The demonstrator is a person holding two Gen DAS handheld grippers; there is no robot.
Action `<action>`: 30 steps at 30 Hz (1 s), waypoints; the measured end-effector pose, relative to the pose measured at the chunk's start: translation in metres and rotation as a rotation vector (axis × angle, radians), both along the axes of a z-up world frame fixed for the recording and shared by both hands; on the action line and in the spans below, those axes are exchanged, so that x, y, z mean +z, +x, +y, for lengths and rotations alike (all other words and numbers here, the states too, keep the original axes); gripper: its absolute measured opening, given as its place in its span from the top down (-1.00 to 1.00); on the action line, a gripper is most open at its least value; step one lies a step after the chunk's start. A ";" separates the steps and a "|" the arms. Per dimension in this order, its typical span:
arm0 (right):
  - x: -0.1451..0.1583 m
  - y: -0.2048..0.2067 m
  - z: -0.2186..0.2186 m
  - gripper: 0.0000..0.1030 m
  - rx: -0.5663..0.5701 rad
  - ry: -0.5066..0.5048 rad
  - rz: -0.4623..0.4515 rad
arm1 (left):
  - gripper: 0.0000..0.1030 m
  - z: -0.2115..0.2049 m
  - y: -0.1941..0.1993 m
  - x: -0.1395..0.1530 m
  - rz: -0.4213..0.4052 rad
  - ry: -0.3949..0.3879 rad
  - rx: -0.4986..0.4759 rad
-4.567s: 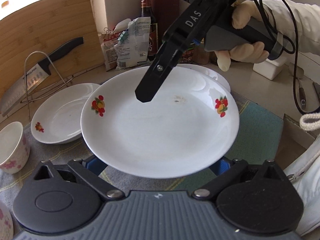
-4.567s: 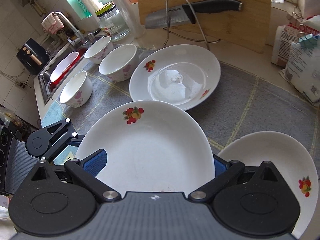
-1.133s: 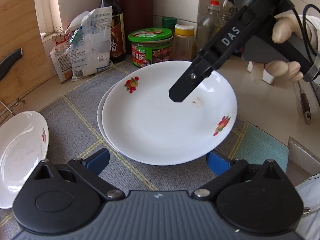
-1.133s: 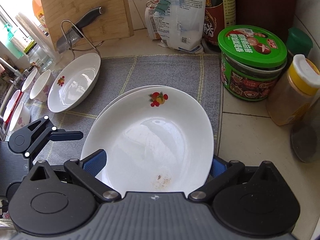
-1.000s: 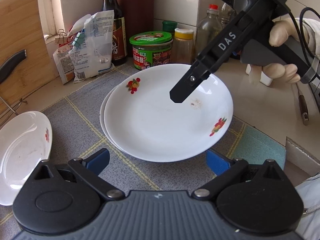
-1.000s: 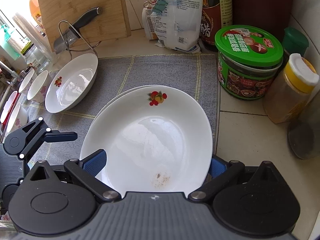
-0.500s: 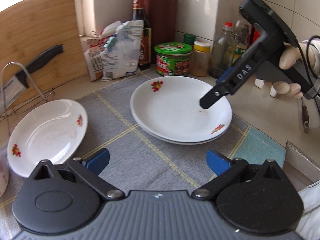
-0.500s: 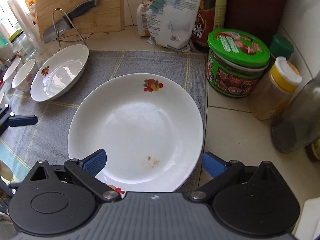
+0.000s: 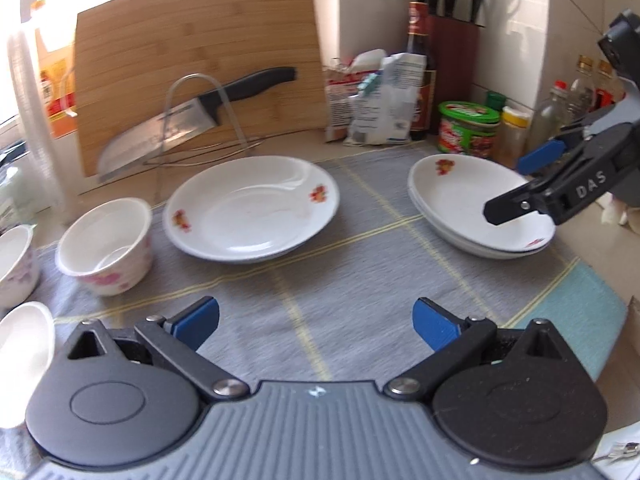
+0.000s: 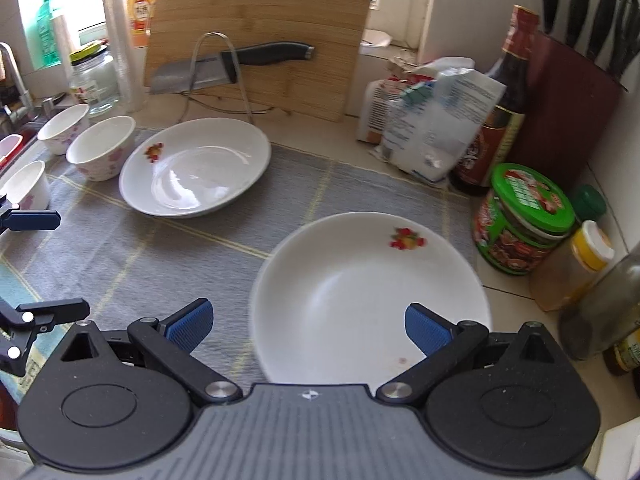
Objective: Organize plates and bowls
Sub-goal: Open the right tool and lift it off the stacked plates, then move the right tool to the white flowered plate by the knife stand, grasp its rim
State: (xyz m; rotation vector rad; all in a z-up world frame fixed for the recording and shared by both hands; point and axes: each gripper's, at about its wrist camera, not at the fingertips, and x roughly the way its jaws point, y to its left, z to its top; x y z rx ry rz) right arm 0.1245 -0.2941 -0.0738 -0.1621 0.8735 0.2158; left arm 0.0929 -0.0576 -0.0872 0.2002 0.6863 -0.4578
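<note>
Both grippers, left and right, gape wide, empty. The stack sits by the jar; the lone plate, left of the jar, likely joins next.

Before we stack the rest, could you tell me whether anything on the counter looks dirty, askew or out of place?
One thing: the top plate of the stack near the green-lidded jar carries a small reddish speck on its near side, like leftover food. The single plate and the bowls sit upright on the mat, nothing spilled.
</note>
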 end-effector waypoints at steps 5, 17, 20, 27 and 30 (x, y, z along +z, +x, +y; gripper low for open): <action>-0.003 -0.009 0.025 -1.00 -0.007 -0.007 0.019 | -0.98 0.032 -0.008 -0.011 0.040 -0.024 0.062; -0.007 -0.002 0.060 -1.00 0.083 -0.038 0.068 | -0.98 0.055 -0.018 -0.033 0.069 -0.073 0.158; -0.008 0.008 0.064 -1.00 0.149 -0.038 0.057 | -0.98 0.050 -0.016 -0.039 0.086 -0.079 0.205; -0.002 0.045 0.051 -1.00 0.263 0.030 0.029 | -0.98 0.024 0.000 -0.034 0.090 -0.027 0.290; -0.002 0.063 0.044 -1.00 0.292 0.049 0.035 | -0.98 0.011 0.008 -0.032 0.085 0.019 0.318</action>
